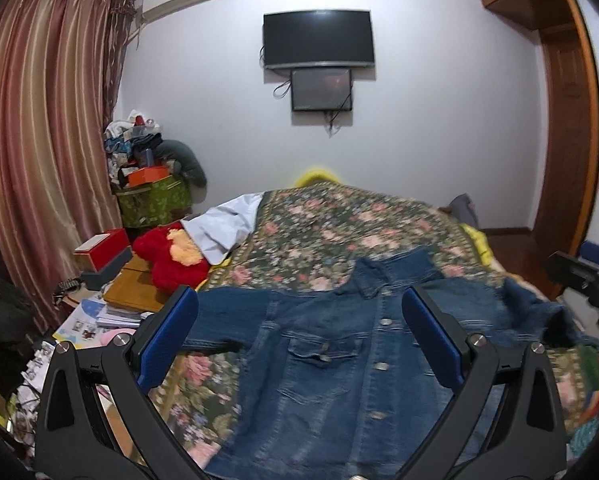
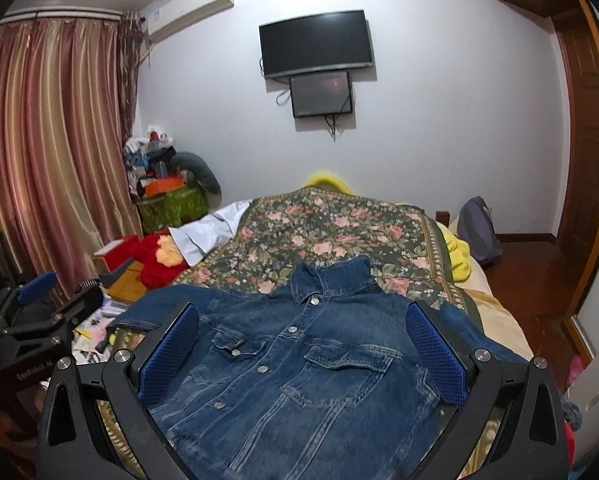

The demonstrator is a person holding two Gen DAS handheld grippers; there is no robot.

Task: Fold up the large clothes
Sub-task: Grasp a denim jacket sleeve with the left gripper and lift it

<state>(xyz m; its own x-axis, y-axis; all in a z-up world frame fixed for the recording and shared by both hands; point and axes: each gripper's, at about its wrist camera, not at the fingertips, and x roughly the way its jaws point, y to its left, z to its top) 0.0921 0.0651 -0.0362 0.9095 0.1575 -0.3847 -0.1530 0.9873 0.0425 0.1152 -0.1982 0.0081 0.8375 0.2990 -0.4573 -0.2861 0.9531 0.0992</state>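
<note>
Both my grippers, left gripper [image 1: 299,334] and right gripper [image 2: 302,344], hover spread wide over the blue denim jacket [image 2: 299,368]; its collar points away, sleeves running crosswise.

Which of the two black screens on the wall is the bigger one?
The upper screen is the bigger one. It is wide and reaches further to each side than the small screen mounted right under it, which has cables dangling beside and below it.
</note>
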